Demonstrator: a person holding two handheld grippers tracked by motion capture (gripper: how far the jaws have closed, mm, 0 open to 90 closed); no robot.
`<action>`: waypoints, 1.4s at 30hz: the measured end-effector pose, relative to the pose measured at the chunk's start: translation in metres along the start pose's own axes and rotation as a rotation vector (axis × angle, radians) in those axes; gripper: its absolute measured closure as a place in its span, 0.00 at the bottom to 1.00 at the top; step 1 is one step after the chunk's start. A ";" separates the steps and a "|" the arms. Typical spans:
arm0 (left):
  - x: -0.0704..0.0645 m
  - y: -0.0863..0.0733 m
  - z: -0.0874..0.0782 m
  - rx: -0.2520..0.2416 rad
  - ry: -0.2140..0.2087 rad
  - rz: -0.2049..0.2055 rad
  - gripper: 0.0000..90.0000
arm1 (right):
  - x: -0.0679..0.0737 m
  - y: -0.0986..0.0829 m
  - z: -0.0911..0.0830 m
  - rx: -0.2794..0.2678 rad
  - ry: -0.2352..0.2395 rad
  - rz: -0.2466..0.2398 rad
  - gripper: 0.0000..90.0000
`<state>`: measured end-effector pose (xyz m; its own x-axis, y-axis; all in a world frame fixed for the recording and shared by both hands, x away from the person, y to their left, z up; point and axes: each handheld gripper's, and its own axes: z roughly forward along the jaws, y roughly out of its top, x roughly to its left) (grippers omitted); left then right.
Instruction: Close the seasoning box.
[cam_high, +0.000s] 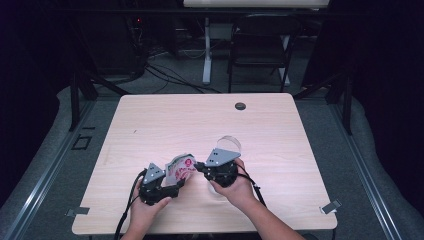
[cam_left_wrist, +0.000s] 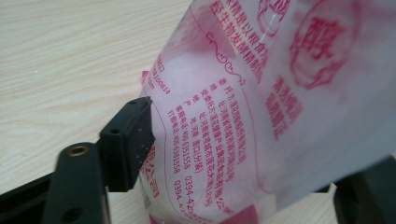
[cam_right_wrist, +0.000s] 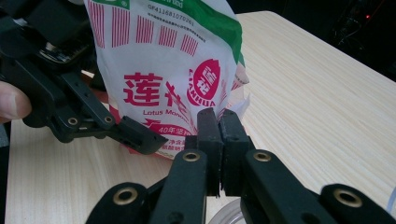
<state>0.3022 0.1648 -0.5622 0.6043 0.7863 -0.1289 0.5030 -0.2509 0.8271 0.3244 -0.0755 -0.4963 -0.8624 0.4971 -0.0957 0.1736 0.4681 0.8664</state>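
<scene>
Both tools are gripping the bag: left tool (cam_high: 176, 185) squeezing the bag (cam_high: 179, 169), right tool (cam_high: 198, 165) pinching its corner, tearing not yet begun.

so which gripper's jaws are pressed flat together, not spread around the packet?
The right gripper: its jaws meet, pinching the packet by a bottom corner. The left gripper has its jaws wide apart, straddling the packet's body.

Far half and both side margins of table (cam_high: 150, 125) open for passage. Near centre blocked: packet (cam_high: 180, 168) between left gripper (cam_high: 177, 186) and right gripper (cam_high: 199, 165); clear cup (cam_high: 229, 143) just behind.
</scene>
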 end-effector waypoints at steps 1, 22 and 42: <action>0.001 0.000 0.001 0.017 0.001 0.014 0.30 | 0.000 0.000 0.000 0.000 0.000 0.000 0.99; 0.005 -0.011 0.031 0.176 0.045 0.058 0.23 | 0.001 -0.003 -0.001 0.001 0.001 0.000 0.99; 0.001 -0.010 0.034 0.207 0.079 0.077 0.15 | 0.002 -0.003 -0.001 -0.006 0.002 0.005 0.99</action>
<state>0.3188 0.1494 -0.5892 0.5999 0.7998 -0.0201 0.5780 -0.4159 0.7021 0.3216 -0.0765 -0.4983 -0.8623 0.4981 -0.0909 0.1748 0.4614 0.8698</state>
